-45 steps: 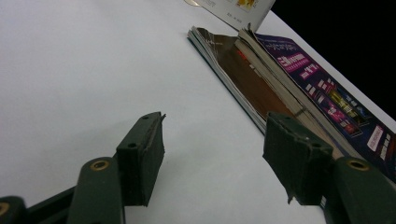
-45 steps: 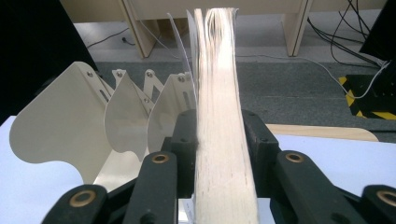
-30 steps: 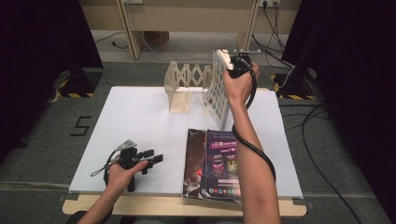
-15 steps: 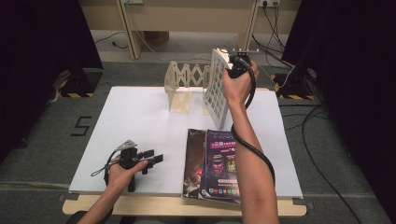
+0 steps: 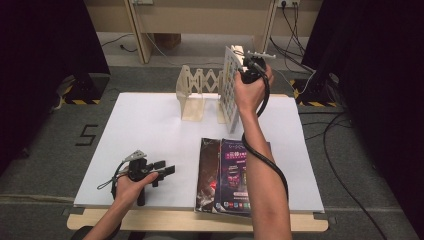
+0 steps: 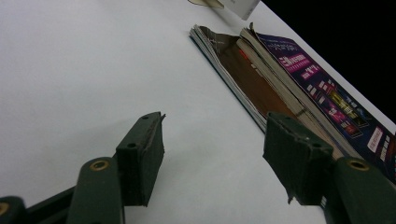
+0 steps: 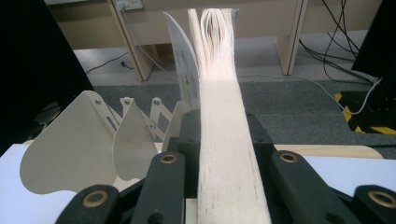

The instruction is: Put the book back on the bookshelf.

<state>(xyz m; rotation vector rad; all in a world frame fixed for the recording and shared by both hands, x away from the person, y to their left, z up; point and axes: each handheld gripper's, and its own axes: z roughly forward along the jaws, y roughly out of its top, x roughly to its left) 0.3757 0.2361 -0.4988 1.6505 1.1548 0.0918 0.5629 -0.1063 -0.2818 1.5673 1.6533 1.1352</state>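
I have the white book (image 5: 229, 85) clamped in my right gripper (image 5: 245, 67), standing on edge at the far right end of the white table (image 5: 150, 130), just beside the right end of the cream accordion rack (image 5: 196, 92). Its long axis runs up and down, leaning slightly so the top edge tips toward the back of the room; the patterned cover faces left toward the rack. In the right gripper view the book's page edge (image 7: 224, 140) runs straight up between my two black jaws, whose pads press on both faces, and the pages fan apart at the top. These jaws have just been closing, with the book between them. Against the earlier pictures, the book has swung from a stronger lean to nearly upright, and my right hand sits a little lower and closer to the rack. My left gripper (image 5: 162, 170) has not shifted: it rests near the front left of the table with its jaws standing well apart and nothing between them; the left gripper view looks across bare table toward the stack of magazines (image 6: 299, 93). That stack (image 5: 225, 175) lies flat at the front edge, partly under my right forearm. The rack's heart-shaped dividers (image 7: 70, 149) stand upright, and I cannot tell whether the book's lower edge already sits in the end slot.
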